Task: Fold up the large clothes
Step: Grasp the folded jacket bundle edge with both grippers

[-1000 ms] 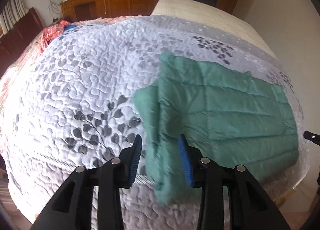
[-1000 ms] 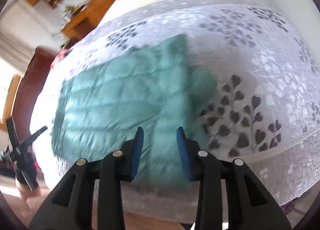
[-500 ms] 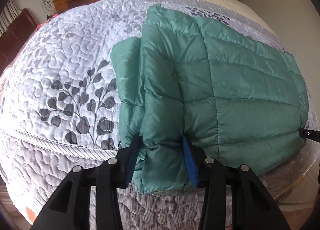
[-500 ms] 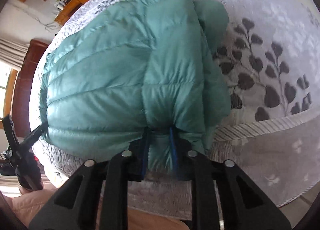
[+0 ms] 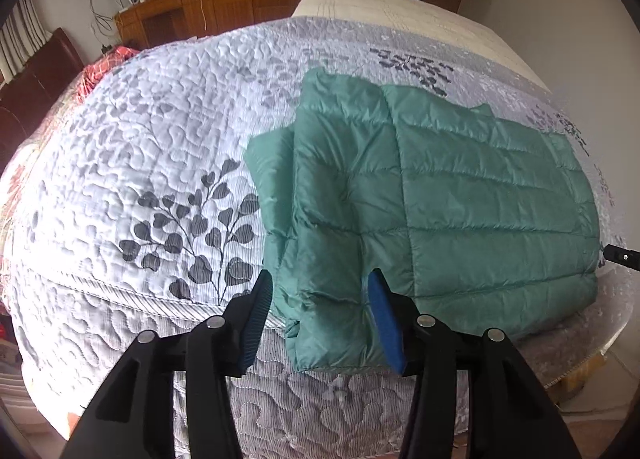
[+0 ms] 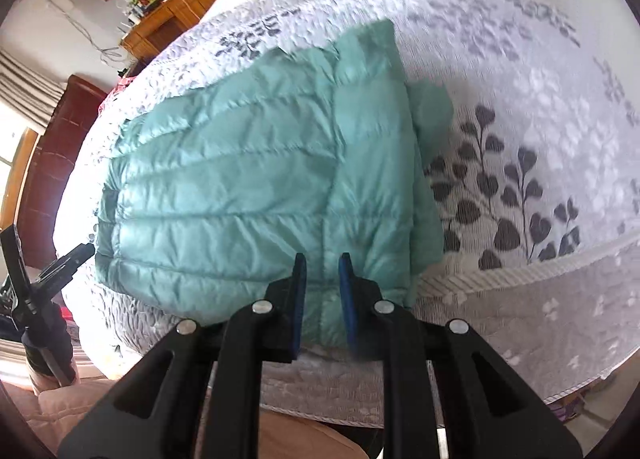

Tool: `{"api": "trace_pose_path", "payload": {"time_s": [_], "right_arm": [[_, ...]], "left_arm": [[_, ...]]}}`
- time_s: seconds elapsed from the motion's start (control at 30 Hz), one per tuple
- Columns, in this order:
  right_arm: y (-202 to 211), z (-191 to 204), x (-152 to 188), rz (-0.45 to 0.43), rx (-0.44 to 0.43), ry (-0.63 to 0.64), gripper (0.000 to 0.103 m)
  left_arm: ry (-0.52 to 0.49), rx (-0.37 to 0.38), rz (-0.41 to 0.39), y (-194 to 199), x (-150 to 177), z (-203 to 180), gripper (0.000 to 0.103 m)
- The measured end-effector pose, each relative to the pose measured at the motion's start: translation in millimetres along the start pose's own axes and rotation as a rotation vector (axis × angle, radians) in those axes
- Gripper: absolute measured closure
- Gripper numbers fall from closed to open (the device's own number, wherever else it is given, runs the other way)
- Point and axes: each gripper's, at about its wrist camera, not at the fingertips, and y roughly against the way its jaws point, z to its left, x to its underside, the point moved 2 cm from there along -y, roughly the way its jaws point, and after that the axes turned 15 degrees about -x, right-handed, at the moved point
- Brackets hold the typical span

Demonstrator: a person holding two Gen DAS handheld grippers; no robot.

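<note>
A green quilted puffer jacket (image 5: 460, 211) lies folded on a white quilted bedspread printed with grey leaf sprigs (image 5: 160, 163), close to the near edge of the bed, its lower corner drooping just over that edge.

The left gripper (image 5: 320, 319) points steeply down at the jacket's near left corner. Its jaws have just been opening, and the blue pads (image 5: 384, 323) now stand apart on either side of the folded corner — the fabric sits between them, but the left pad is clear of it, so the corner is released.

In the right wrist view, the right gripper (image 6: 323, 299) hovers over the jacket's (image 6: 248, 187) near hem. Its jaws have just eased apart a little from a tight pinch; the gap is narrow, with jacket fabric seen through it. Whether the pads press the cloth cannot be told — the picture is blurred there.
</note>
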Motion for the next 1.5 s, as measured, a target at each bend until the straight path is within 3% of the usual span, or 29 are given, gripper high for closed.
{"api": "trace_pose_path", "payload": {"time_s": [0.37,0.67,0.93,1.23,1.33,1.4,1.5], "right_arm": [[-35.1,-5.6,-8.0,0.074,0.049,-0.01,0.086],[-63.8,-24.3,-10.8,0.126,0.05,-0.064,0.088],[-73.8,-30.0,-14.6,0.151,0.044,-0.073,0.088],[-84.2,-34.8,-21.5,0.175,0.038,-0.073,0.088],[-88.1,-36.0,-22.5,0.183,0.038,-0.072,0.088],[-90.3,-36.3,-23.1,0.186,0.039,-0.071,0.088],[-95.4,-35.9,-25.7,0.191,0.042,-0.066,0.088]], "left_arm": [[-0.021,0.011,-0.003,1.2,-6.6,-8.2,0.052],[0.007,-0.008,0.069,-39.6,-11.9,-5.4,0.043],[0.126,0.199,0.157,-78.1,-23.1,15.1,0.033],[0.24,0.395,0.214,-105.8,-8.3,21.3,0.029],[0.292,0.45,0.225,-110.8,-0.6,25.9,0.038],[0.316,0.485,0.225,-110.7,3.9,28.0,0.053],[0.335,0.498,0.224,-108.9,10.6,28.1,0.065]]}}
